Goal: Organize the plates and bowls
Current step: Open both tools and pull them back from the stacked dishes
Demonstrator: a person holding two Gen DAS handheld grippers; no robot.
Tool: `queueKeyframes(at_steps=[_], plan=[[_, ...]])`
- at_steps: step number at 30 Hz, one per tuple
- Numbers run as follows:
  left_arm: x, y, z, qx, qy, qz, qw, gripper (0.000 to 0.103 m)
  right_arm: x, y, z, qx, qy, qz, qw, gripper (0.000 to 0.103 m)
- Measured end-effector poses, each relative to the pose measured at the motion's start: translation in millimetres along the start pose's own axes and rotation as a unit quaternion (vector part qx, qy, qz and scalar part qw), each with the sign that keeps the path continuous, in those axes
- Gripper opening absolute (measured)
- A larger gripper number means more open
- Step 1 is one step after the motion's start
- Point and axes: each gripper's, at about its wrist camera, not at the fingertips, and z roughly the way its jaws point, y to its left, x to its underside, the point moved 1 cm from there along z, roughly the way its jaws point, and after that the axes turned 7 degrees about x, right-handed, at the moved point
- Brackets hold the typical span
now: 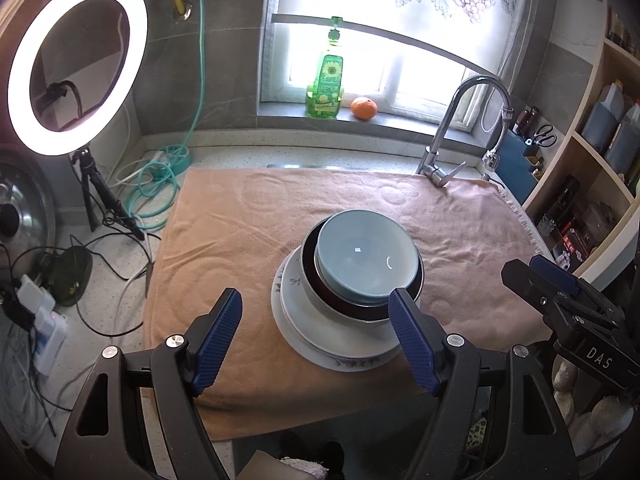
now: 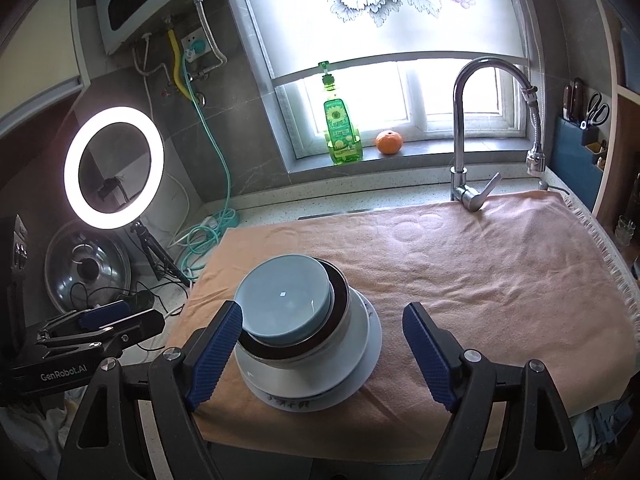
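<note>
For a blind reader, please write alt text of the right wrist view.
A light blue bowl sits in a dark-rimmed bowl on stacked white plates on a peach towel. The right gripper, jaws open, is empty.

Cloth: peach terry towel (image 2: 480,280) spread over the counter.
Sill: green dish-soap bottle (image 2: 342,132) just beside a round orange fruit (image 2: 389,142).
Tap: curved chrome faucet (image 2: 464,120).
Left: glowing white ring light (image 1: 76,64).

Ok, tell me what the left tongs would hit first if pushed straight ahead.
Probably the towel: the left tongs point just left of the plate stack, whose rim sits near the right finger. Depth is unclear.
</note>
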Motion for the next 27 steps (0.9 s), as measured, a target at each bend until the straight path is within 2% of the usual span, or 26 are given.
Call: queueKeyframes(at_steps=[27], plan=[[-1.3,-4.0,-1.1,0.004,-0.002,0.008,1.0000,0.076,4.9,-8.8,-1.6,0.013,0.009,0.004,1.000,0.080]])
